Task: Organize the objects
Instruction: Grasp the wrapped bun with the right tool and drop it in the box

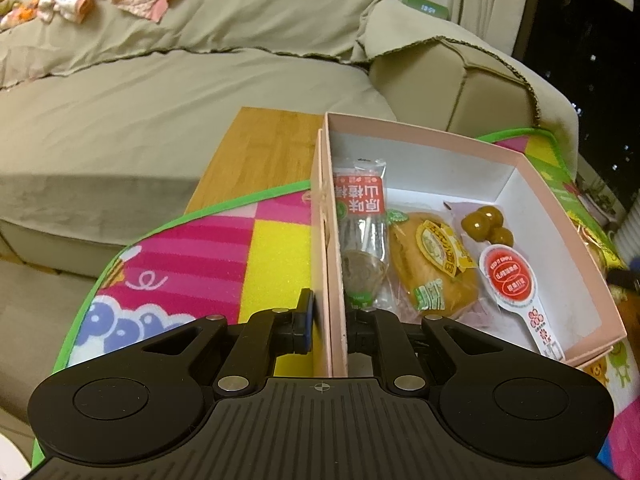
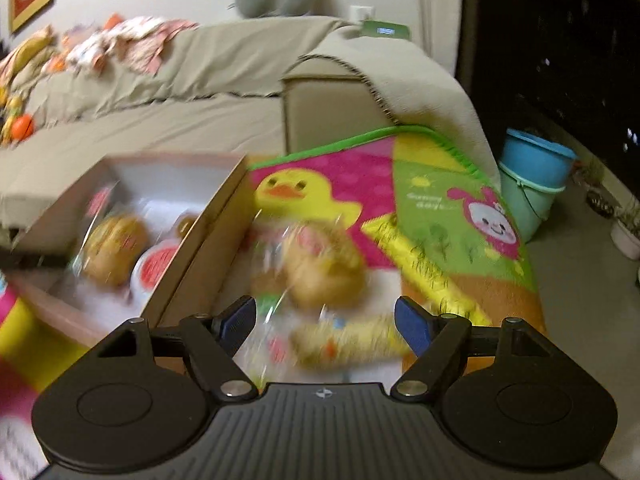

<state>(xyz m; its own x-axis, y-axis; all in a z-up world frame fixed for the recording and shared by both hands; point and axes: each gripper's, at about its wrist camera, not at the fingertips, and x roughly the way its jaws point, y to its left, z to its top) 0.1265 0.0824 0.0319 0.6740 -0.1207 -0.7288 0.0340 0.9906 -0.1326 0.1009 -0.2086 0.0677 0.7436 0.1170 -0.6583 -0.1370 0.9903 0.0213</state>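
I hold a pink box steady while my other hand-held gripper hovers over loose snacks.

My left hand-held gripper pinches the near left wall of the pink box, which sits on a colourful play mat covering the bench. Inside lie a red-labelled stick snack, a wrapped bun and a packet of brown balls. My right hand-held gripper is spread wide above blurred wrapped snacks just right of the box.

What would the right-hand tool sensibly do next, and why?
Probably ease forward and close on the wrapped bun. The right gripper has its jaws open either side of it, outside the pink box, whose wall the left gripper clamps; similar snacks lie inside.
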